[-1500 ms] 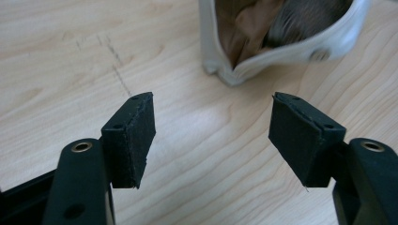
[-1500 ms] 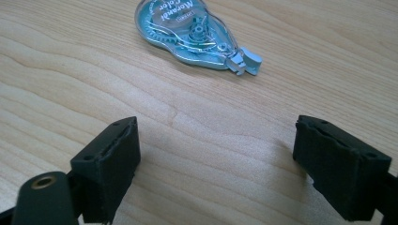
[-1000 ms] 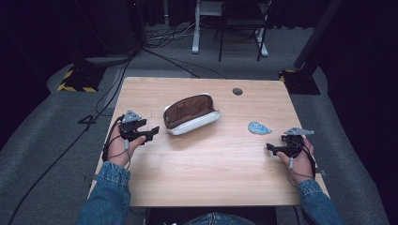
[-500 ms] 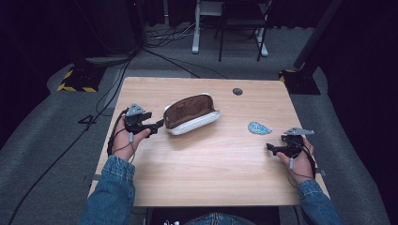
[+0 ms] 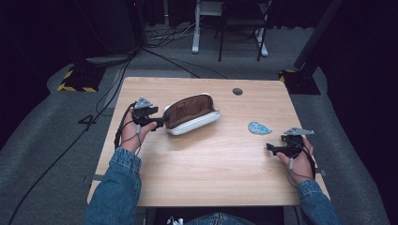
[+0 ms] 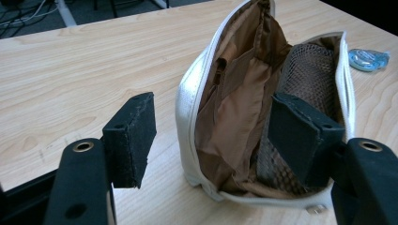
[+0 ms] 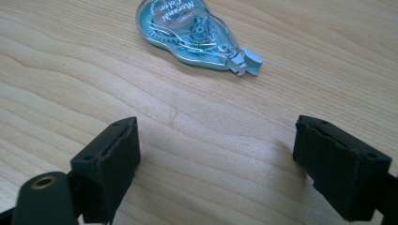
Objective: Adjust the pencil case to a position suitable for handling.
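While the left gripper [image 6: 211, 136] straddles one wall of the unzipped pouch [image 5: 190, 112] toward the table's far-left corner, its jaws stand wide, one inside, one outside, not pressing. Right gripper [image 7: 216, 159] gapes empty near the right edge, tape dispenser [image 7: 192, 33] just ahead.

The high view sits up above the person's side, looking forward and down over the whole table [image 5: 202, 187]. Each gripper view rides low and super close, peering along its own jaws. The left one shares the open pouch [image 6: 263, 117] with the overhead shot, the right one shares the tape dispenser [image 7: 192, 33].
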`<state>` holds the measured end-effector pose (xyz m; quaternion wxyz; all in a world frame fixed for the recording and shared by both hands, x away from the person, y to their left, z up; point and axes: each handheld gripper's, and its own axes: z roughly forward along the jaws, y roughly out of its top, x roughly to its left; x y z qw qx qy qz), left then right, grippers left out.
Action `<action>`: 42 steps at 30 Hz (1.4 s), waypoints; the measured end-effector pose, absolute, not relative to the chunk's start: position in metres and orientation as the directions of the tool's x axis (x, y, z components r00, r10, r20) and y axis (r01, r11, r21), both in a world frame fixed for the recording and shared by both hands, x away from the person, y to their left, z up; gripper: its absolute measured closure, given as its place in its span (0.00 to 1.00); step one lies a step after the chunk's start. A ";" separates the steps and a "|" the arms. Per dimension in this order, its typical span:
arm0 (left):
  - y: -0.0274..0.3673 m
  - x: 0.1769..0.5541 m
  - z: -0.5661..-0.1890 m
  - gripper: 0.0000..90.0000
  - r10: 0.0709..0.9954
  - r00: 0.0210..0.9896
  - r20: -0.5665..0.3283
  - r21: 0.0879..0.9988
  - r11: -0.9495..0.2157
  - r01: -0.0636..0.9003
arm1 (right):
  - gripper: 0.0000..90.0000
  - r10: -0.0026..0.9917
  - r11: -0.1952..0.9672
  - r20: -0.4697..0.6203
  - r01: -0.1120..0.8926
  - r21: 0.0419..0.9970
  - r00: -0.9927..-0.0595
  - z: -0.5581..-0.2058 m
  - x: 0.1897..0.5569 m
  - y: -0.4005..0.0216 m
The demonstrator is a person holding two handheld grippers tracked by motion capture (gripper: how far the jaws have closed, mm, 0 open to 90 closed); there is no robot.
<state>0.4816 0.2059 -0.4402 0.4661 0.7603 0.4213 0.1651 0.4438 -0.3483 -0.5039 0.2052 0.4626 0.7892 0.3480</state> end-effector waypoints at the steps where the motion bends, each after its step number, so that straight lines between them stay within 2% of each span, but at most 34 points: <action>1: 0.205 0.484 -0.441 0.37 0.791 0.595 -0.144 0.847 -0.212 0.487 | 0.17 0.873 0.330 -0.002 0.587 0.739 -0.488 -0.504 0.444 -0.348; 10: 0.197 0.504 -0.452 0.37 0.787 0.600 -0.145 0.843 -0.219 0.491 | 0.17 0.872 0.330 -0.002 0.587 0.739 -0.489 -0.504 0.444 -0.348; 24: 0.191 0.523 -0.471 0.41 0.767 0.610 -0.201 0.824 -0.204 0.528 | 0.17 0.873 0.330 -0.002 0.587 0.739 -0.488 -0.504 0.444 -0.348; 32: 0.191 0.530 -0.485 0.53 0.767 0.604 -0.218 0.800 -0.214 0.561 | 0.17 0.872 0.330 -0.002 0.587 0.739 -0.489 -0.504 0.444 -0.348; 42: 0.192 0.533 -0.483 0.73 0.750 0.614 -0.248 0.809 -0.189 0.557 | 0.17 0.872 0.330 -0.002 0.587 0.739 -0.489 -0.504 0.444 -0.348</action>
